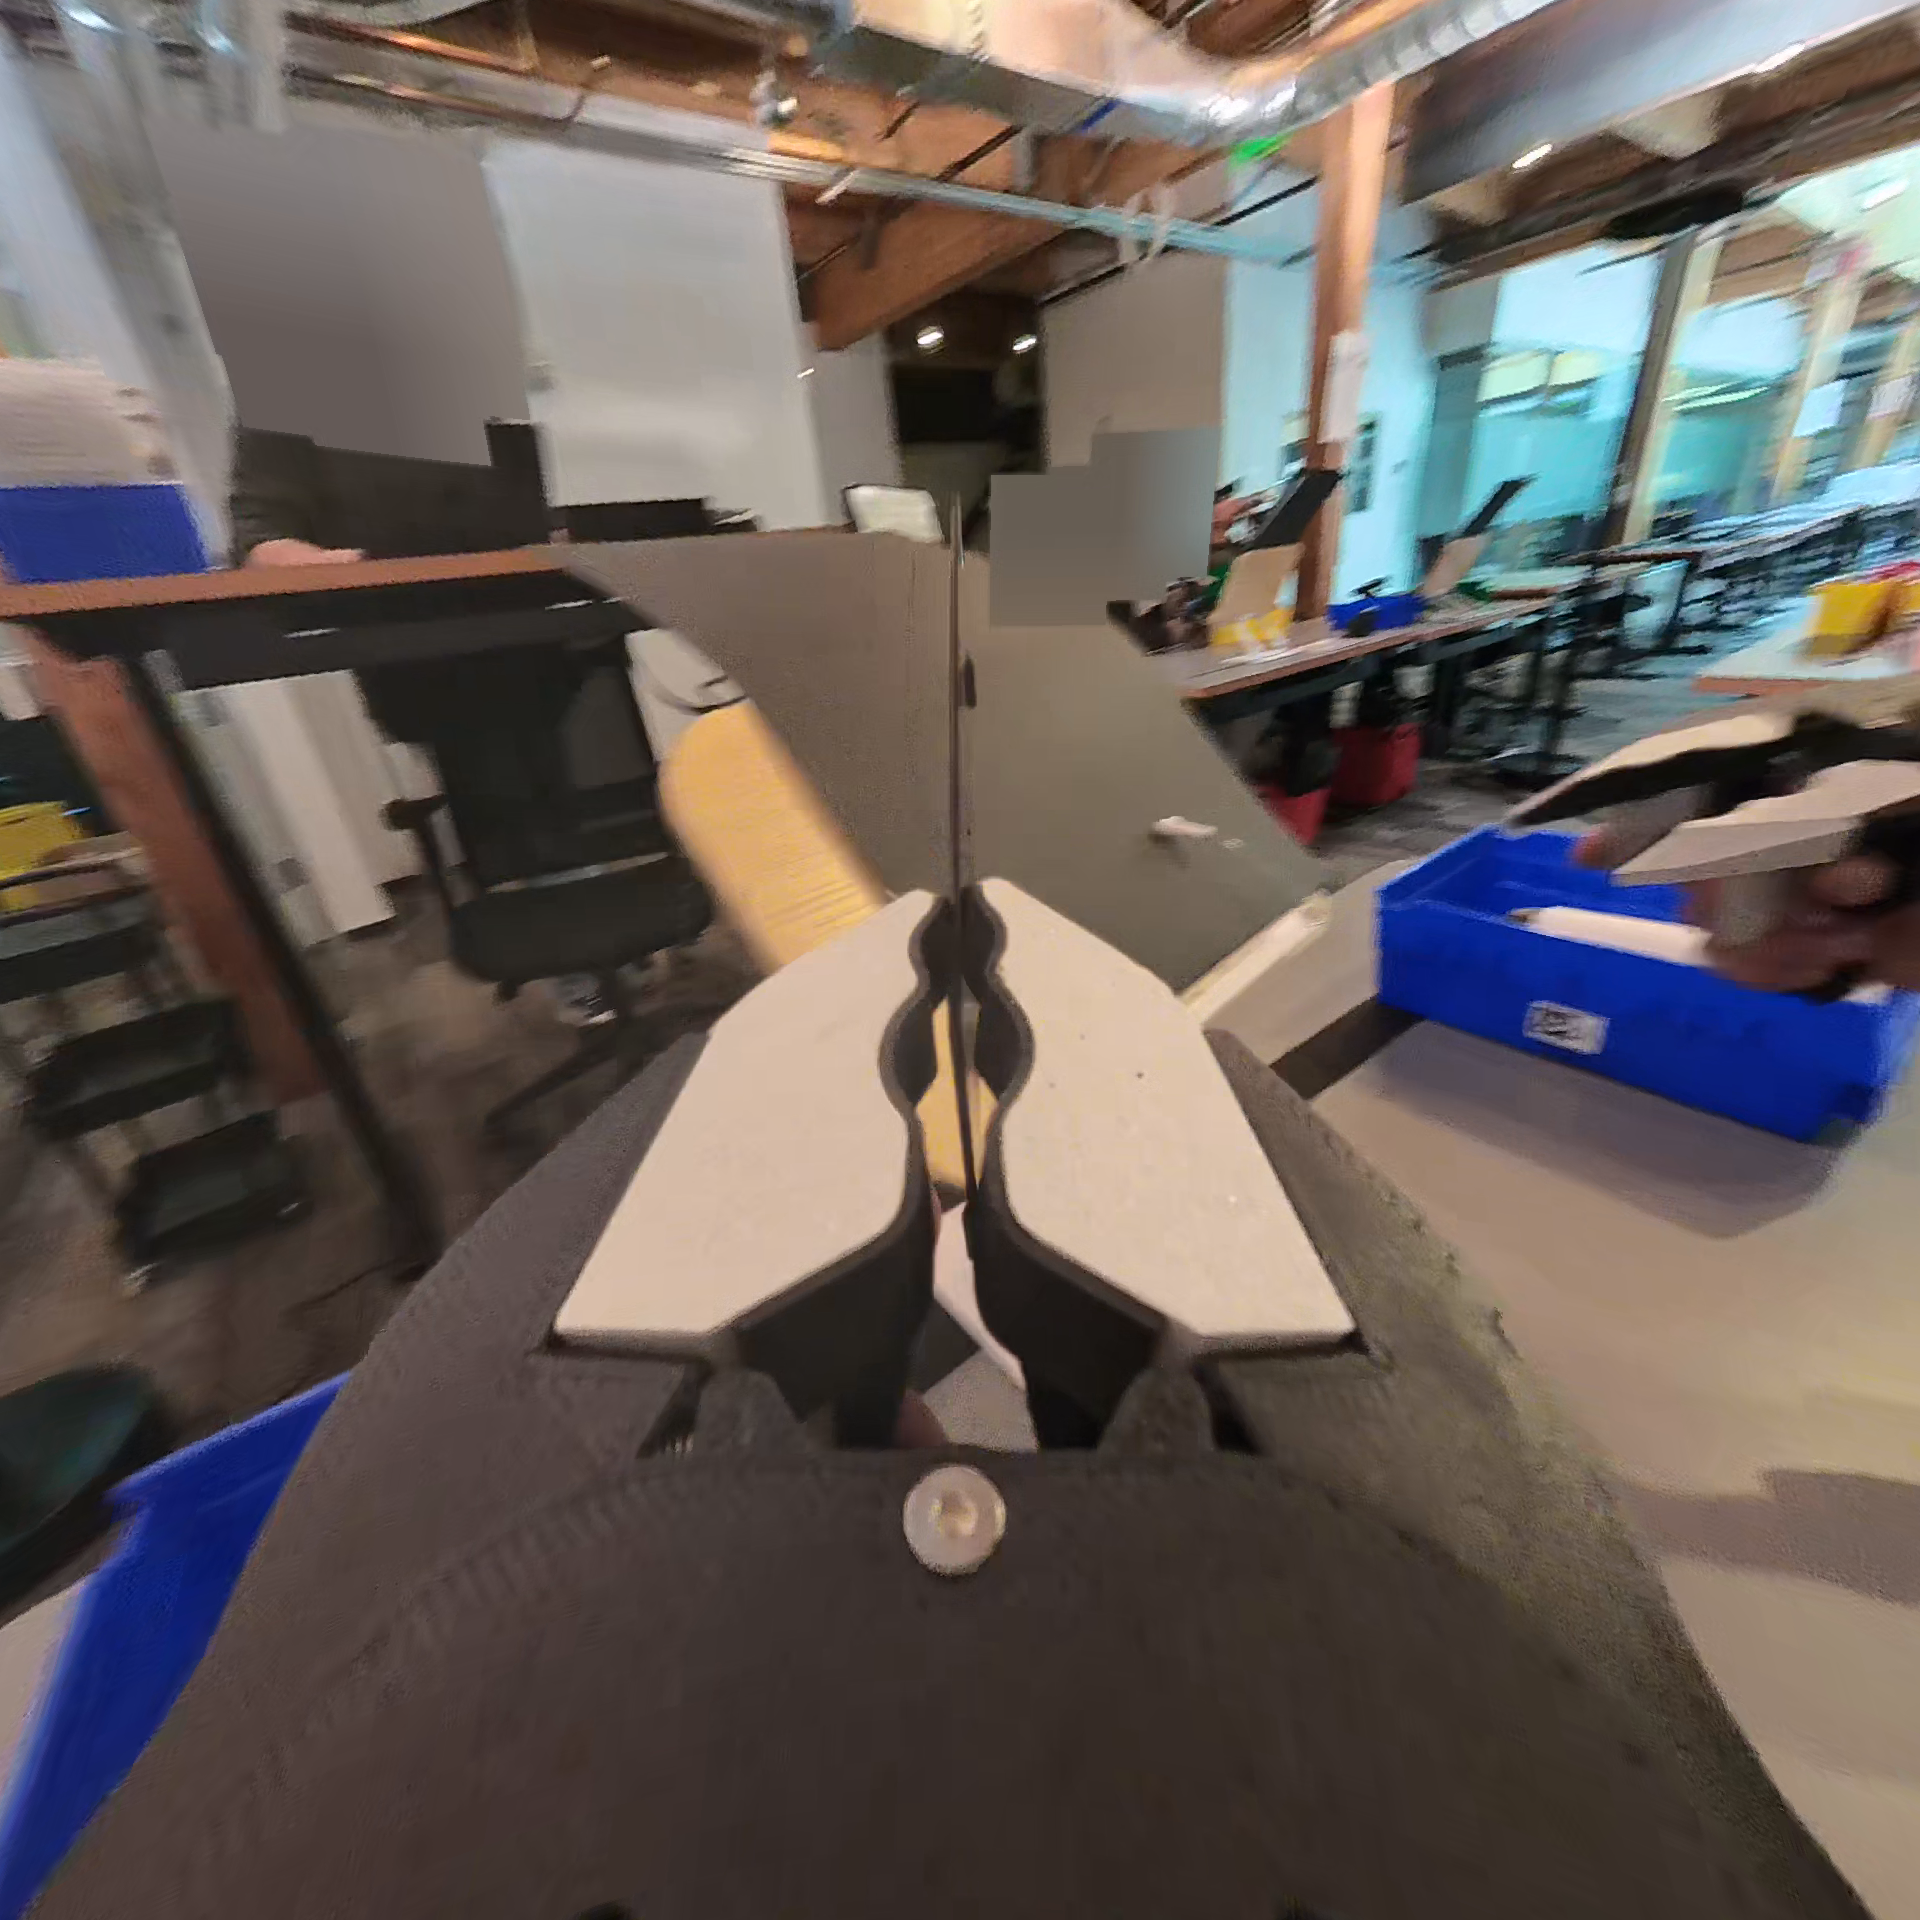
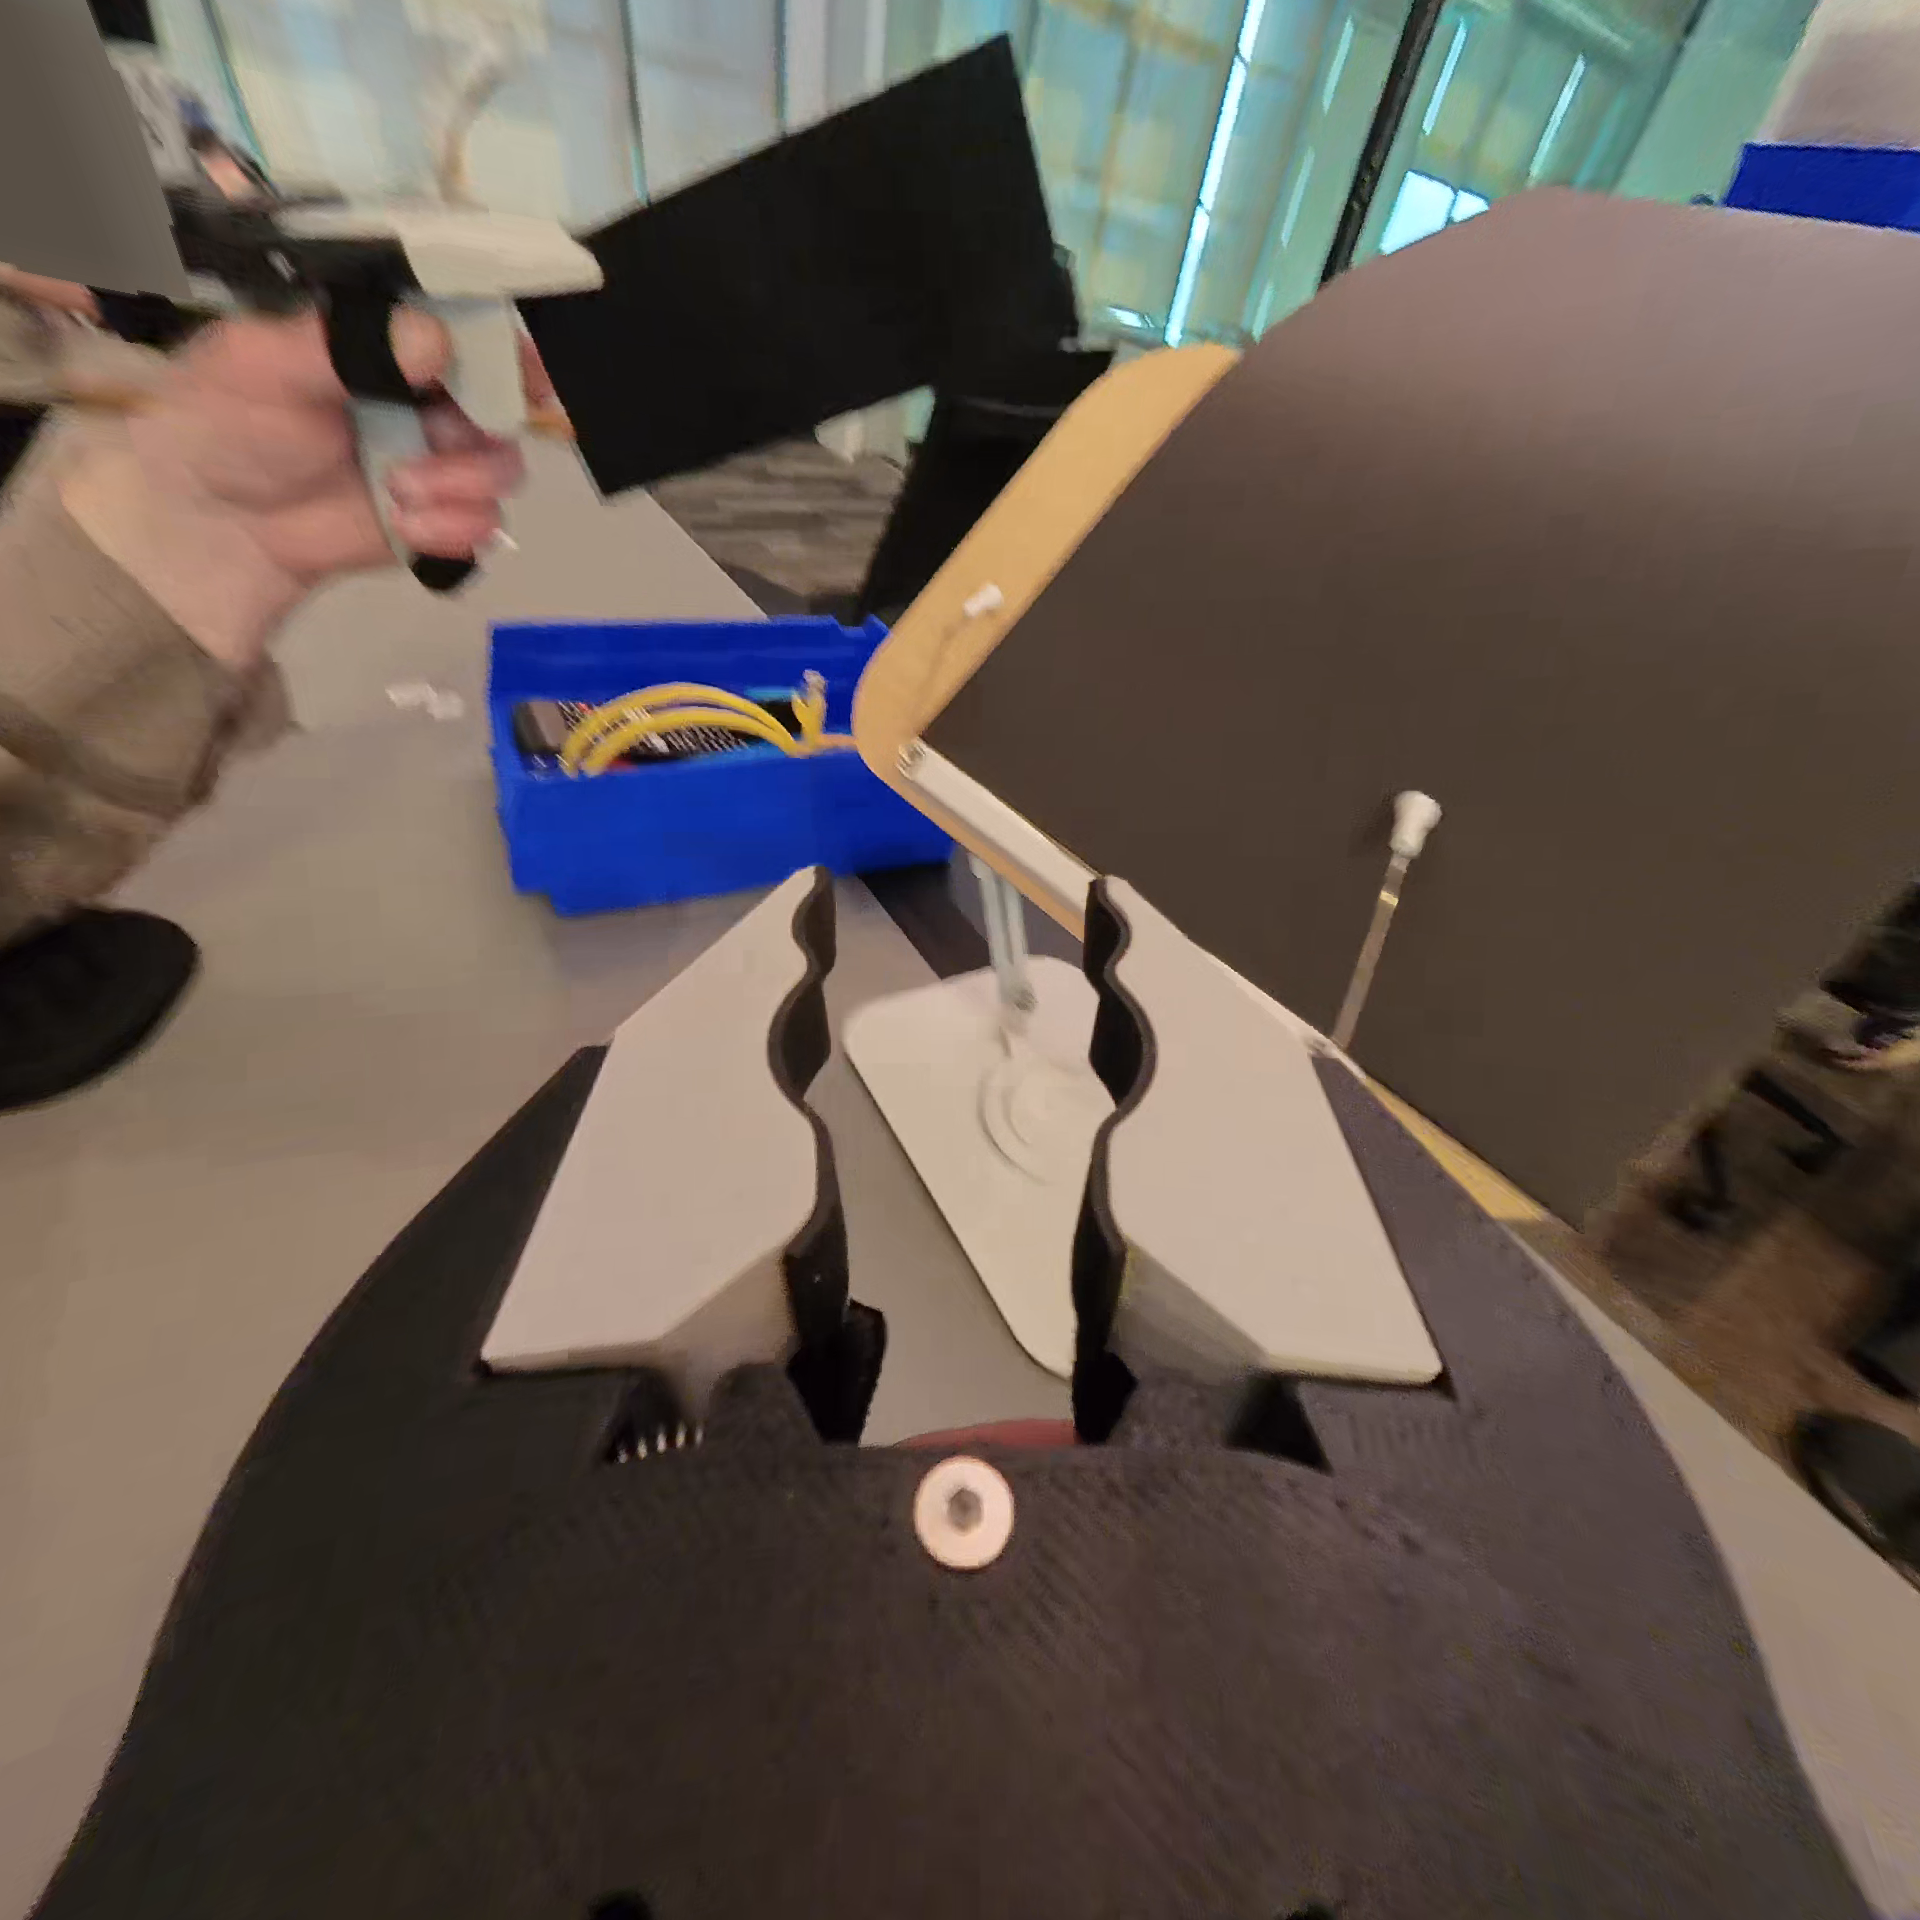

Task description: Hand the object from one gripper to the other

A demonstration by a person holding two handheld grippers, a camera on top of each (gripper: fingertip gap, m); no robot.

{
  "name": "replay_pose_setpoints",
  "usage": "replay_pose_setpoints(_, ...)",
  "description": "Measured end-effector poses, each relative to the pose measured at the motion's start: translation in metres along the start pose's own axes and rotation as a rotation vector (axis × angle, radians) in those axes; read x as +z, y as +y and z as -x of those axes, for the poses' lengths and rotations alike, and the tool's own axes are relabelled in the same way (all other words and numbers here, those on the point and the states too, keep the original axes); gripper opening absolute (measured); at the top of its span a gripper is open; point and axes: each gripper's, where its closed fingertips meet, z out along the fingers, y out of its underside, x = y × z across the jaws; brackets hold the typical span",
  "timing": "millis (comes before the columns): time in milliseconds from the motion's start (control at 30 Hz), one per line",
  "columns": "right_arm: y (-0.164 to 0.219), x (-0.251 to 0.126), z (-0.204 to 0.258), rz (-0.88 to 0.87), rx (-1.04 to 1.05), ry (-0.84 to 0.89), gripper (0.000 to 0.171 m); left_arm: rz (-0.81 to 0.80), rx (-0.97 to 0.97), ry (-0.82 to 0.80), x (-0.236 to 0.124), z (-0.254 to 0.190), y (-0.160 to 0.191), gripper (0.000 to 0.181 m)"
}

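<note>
Black flat sheet [image 1: 957,727] edge-on, pinched between left gripper [image 1: 957,914] fingertips; right gripper [image 2: 956,904] spread, empty

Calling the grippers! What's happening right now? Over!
Left hand-held gripper shut on thin black sheet, held up in the air. Right hand-held gripper open, empty, apart from it. Nothing between them; blue bin below.

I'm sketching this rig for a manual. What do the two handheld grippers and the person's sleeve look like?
Each gripper, left and right, has a textured black printed body, two pale grey wedge fingers with wavy black inner pads and a central silver screw. The sleeve is beige.
</note>
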Motion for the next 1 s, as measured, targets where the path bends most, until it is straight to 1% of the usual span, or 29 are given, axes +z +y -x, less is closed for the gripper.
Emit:
replay_pose_setpoints(67, -0.005, 0.013, 0.016, -0.056, 0.061, -0.079, 0.048, -0.045, -0.035, 0.102, 0.011, -0.032, -0.006, 0.002)
replay_pose_setpoints(167, -0.003, 0.030, 0.033, -0.103, 0.125, -0.153, 0.052, -0.085, -0.091, 0.230, 0.025, -0.075, -0.007, 0.001)
replay_pose_setpoints(267, -0.002, 0.042, 0.043, -0.160, 0.224, -0.218, 0.061, -0.106, -0.146, 0.335, 0.035, -0.111, -0.005, 0.001)
replay_pose_setpoints(333, -0.011, 0.042, 0.047, -0.251, 0.293, -0.272, 0.065, -0.107, -0.179, 0.405, 0.039, -0.133, -0.002, 0.001)
replay_pose_setpoints(433, -0.026, 0.034, 0.045, -0.379, 0.384, -0.320, 0.064, -0.082, -0.213, 0.462, 0.046, -0.156, 0.008, 0.001)
replay_pose_setpoints(500, -0.032, 0.027, 0.041, -0.437, 0.419, -0.332, 0.056, -0.080, -0.230, 0.498, 0.048, -0.167, 0.013, 0.001)
replay_pose_setpoints(567, -0.035, 0.022, 0.038, -0.470, 0.425, -0.341, 0.033, -0.071, -0.248, 0.525, 0.050, -0.175, 0.018, 0.000)
replay_pose_setpoints(600, -0.036, 0.019, 0.037, -0.485, 0.428, -0.350, 0.026, -0.072, -0.256, 0.530, 0.051, -0.177, 0.019, 0.000)
replay_pose_setpoints(767, -0.041, 0.008, 0.047, -0.506, 0.401, -0.442, 0.003, -0.072, -0.324, 0.563, 0.054, -0.178, 0.025, 0.003)
replay_pose_setpoints(867, -0.040, 0.006, 0.053, -0.459, 0.350, -0.461, 0.000, -0.045, -0.345, 0.586, 0.055, -0.175, 0.030, 0.005)
replay_pose_setpoints(933, -0.037, 0.006, 0.054, -0.409, 0.306, -0.446, 0.000, -0.029, -0.296, 0.590, 0.054, -0.174, 0.032, 0.015)
replay_pose_setpoints(1000, -0.026, 0.008, 0.055, -0.317, 0.253, -0.426, 0.000, -0.002, -0.224, 0.585, 0.051, -0.173, 0.032, 0.026)
